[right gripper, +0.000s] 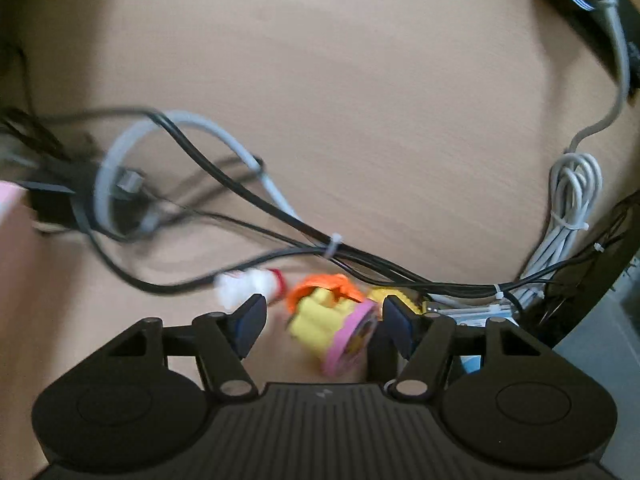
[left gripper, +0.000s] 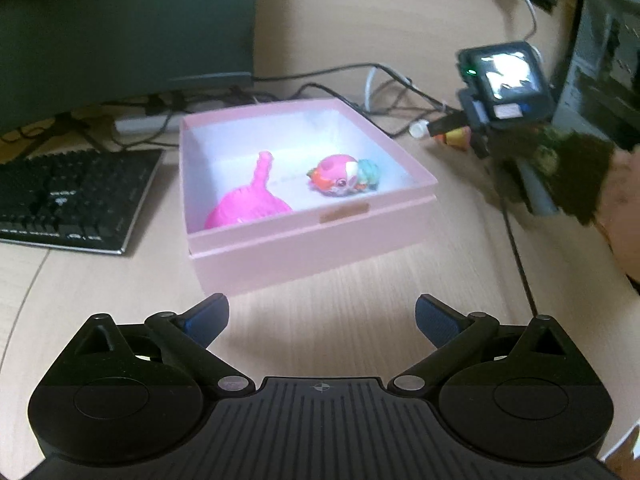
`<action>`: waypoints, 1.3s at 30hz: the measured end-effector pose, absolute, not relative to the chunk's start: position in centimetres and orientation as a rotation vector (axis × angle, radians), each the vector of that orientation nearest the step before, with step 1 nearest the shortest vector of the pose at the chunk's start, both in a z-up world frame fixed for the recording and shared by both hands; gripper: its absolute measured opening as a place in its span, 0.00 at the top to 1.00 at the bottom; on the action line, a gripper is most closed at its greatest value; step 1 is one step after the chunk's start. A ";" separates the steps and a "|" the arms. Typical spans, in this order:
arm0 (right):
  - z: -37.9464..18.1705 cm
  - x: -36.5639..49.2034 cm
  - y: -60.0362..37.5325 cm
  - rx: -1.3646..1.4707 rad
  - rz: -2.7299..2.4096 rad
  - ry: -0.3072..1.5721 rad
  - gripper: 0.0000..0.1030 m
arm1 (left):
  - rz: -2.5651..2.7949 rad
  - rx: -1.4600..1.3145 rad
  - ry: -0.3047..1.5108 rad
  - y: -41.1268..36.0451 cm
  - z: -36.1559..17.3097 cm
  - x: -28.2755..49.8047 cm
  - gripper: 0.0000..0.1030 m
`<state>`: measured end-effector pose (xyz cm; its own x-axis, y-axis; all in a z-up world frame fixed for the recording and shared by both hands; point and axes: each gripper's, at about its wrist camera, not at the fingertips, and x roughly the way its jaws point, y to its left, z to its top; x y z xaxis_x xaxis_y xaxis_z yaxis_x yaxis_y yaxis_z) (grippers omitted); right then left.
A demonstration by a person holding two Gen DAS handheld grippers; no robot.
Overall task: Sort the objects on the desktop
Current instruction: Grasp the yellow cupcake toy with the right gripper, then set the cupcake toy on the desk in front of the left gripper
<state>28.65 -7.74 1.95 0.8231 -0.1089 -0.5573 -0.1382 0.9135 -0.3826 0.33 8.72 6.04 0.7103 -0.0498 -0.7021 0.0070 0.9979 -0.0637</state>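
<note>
An open pink box (left gripper: 304,236) stands on the wooden desk and holds a bright pink toy (left gripper: 252,200) and a pink, orange and teal toy (left gripper: 344,174). My left gripper (left gripper: 322,320) hovers just in front of the box, jaws wide open with nothing between them. Beyond the box's right side a small yellow and orange toy (left gripper: 458,138) lies by the cables. In the right wrist view my right gripper (right gripper: 322,318) stands open around this yellow toy (right gripper: 320,320) with its pink round base. The right pad is close to the base, and the left pad is clear of the toy.
A black keyboard (left gripper: 68,196) lies left of the box with a dark monitor (left gripper: 120,20) behind it. Black and grey cables (right gripper: 240,184) cross the desk just beyond the yellow toy. A small white piece (right gripper: 240,284) and another yellow piece (right gripper: 394,294) lie beside it.
</note>
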 end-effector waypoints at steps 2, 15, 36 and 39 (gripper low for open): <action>1.7 28.7 -8.4 -0.425 0.020 0.619 0.63 | -0.047 -0.055 0.788 8.5 5.8 0.2 0.01; 4.7 20.4 -13.7 -0.347 0.205 0.556 0.85 | -0.200 0.004 0.851 3.1 4.4 0.1 0.01; 2.5 23.2 -12.0 -0.346 0.136 0.596 0.60 | -0.065 -0.017 0.867 5.7 3.8 -1.6 0.00; 3.4 17.5 -13.3 -0.372 0.293 0.617 0.60 | -0.099 -0.005 0.868 4.6 3.6 -1.3 0.00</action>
